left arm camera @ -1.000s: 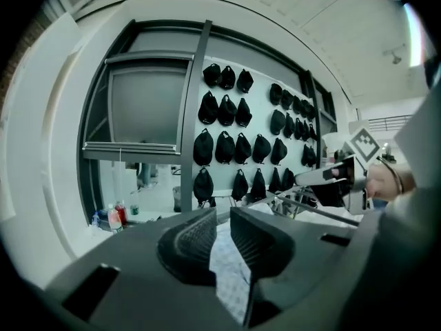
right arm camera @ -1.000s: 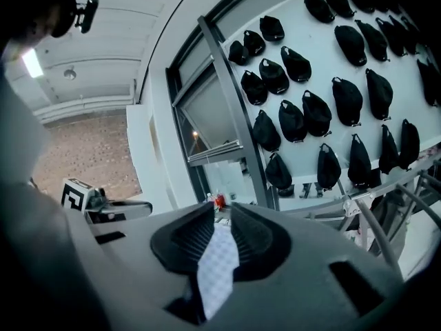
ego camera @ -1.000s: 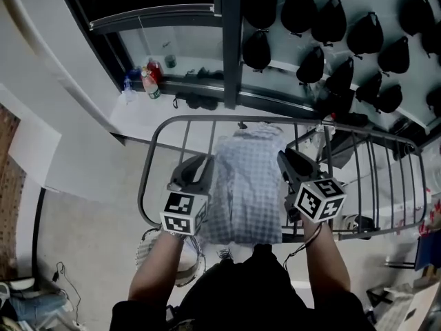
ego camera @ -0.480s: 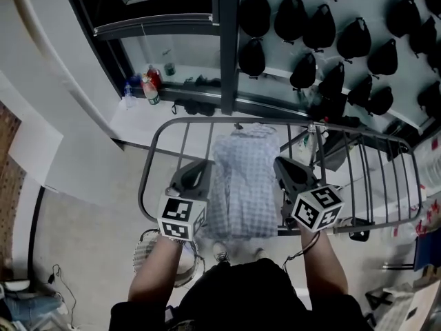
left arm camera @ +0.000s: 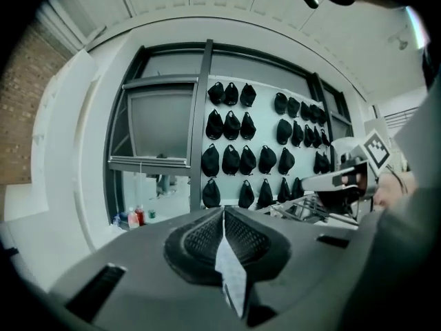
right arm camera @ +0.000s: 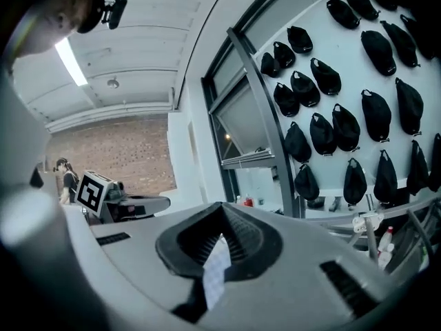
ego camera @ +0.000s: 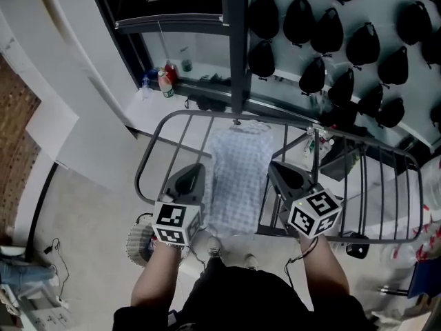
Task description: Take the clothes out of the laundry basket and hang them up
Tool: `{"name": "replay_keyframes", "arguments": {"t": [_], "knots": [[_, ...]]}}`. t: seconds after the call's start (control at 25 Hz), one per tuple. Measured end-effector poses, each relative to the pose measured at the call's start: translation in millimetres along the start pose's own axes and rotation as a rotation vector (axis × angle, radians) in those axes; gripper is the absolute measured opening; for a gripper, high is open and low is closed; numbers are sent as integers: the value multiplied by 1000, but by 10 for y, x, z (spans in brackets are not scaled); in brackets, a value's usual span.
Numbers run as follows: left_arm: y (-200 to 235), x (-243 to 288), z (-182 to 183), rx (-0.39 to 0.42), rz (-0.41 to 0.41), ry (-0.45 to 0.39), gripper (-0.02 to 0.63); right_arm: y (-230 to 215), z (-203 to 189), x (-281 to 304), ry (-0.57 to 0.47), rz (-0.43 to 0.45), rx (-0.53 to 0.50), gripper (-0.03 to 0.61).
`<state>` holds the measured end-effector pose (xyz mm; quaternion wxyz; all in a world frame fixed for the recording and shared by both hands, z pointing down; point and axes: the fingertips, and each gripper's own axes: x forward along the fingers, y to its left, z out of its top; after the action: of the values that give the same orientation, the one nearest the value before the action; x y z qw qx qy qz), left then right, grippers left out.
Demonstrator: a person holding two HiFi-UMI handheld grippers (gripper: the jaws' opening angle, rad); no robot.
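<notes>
Below left tool [ego camera: 194, 171] pinching shirt [ego camera: 238, 178], laundry basket [ego camera: 136, 238]; contents unclear.

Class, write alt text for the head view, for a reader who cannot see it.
From above: a person's left gripper and right gripper are each shut on one edge of a checked shirt spread over a drying rack. Black caps hang on the wall beyond; a laundry basket sits lower left.

Two grippers: left gripper [ego camera: 194, 169], right gripper [ego camera: 275, 167]. One checked shirt [ego camera: 238, 178], one drying rack [ego camera: 193, 114], one laundry basket [ego camera: 136, 242].
</notes>
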<state>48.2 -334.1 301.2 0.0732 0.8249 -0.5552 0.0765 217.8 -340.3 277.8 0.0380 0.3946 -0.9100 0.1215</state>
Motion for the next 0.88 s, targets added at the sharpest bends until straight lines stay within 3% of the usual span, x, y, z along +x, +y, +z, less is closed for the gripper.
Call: {"name": "replay_keyframes", "arguments": {"t": [0.36, 0.68, 0.88], "knots": [[-192, -720, -158, -22, 249, -27, 6, 223, -103, -154, 36, 205, -15, 6], [51, -1662, -376, -57, 447, -16, 6, 863, -212, 30, 61, 363, 20, 6], [293, -2395, -403, -69, 558, -25, 6, 1481, -203, 185, 67, 454, 15, 5]]}}
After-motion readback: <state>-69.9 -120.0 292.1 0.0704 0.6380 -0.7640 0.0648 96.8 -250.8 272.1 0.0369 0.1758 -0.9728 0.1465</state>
